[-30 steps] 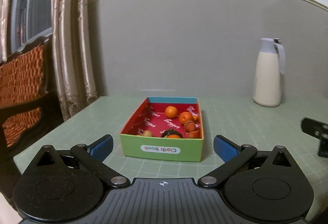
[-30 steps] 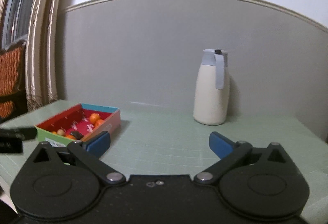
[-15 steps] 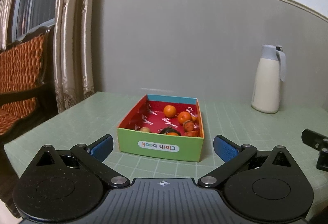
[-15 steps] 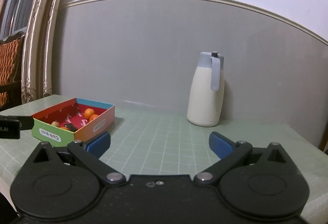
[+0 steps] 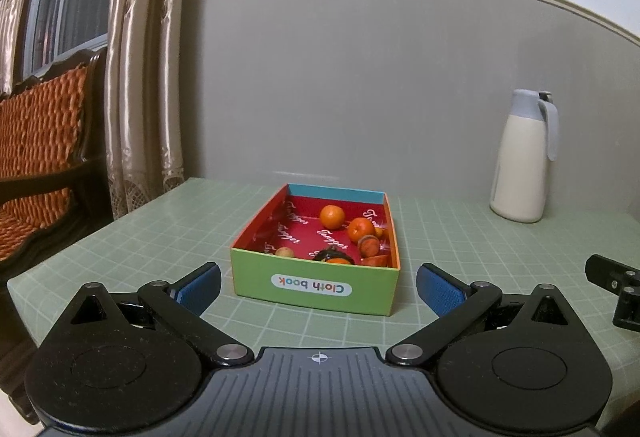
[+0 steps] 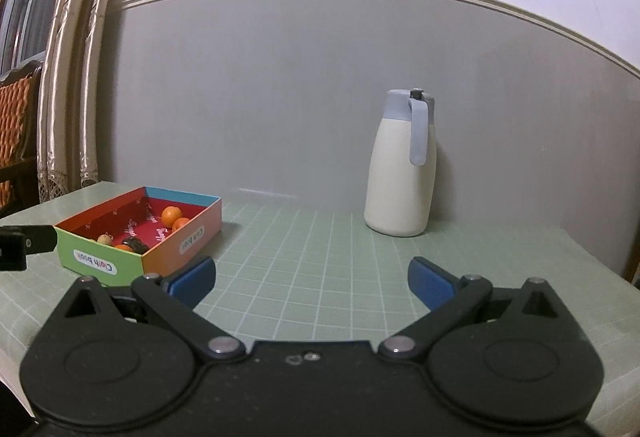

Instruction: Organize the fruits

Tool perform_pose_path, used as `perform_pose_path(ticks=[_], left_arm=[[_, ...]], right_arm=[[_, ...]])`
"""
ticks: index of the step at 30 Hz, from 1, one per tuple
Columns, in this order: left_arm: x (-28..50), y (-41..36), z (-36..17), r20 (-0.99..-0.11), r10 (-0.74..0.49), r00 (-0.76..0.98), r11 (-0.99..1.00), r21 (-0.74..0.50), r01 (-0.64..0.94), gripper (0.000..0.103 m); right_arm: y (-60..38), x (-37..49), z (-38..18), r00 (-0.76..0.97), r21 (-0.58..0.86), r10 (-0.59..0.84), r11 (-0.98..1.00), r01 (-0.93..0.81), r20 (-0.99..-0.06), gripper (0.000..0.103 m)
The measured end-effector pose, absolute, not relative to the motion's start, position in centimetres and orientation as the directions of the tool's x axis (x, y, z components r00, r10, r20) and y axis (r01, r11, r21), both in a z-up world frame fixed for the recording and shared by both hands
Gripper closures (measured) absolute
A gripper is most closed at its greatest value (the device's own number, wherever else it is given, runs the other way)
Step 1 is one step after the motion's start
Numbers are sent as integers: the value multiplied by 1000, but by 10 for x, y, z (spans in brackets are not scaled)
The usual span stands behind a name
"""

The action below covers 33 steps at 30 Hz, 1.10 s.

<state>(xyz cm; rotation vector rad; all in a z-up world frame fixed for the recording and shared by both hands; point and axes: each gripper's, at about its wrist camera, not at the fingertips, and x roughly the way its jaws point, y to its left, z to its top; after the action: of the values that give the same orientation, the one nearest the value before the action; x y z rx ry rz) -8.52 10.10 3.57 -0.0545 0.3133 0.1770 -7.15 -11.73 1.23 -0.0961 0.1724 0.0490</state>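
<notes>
Both left gripper [image 5: 319, 287], right gripper [image 6: 312, 283] jaws wide apart, holding nothing.

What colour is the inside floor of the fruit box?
Red with white script lettering on the box floor, clearest in the left wrist view.

A home living or dining room is suggested: shiny beige lace-trimmed curtains [image 5: 144, 77] and a carved dark-wood seat with orange woven upholstery [image 5: 36, 141] are seen at the left, a cream thermos jug [image 6: 402, 165] at centre right.
</notes>
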Motion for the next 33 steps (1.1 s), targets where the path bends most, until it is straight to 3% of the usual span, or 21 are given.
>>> perform_pose_path(ticks=[33], left_arm=[[-83, 95, 35, -311, 164, 936, 984, -21, -179, 0]], right_arm=[[-119, -72, 14, 983, -75, 35, 996, -49, -178, 0]])
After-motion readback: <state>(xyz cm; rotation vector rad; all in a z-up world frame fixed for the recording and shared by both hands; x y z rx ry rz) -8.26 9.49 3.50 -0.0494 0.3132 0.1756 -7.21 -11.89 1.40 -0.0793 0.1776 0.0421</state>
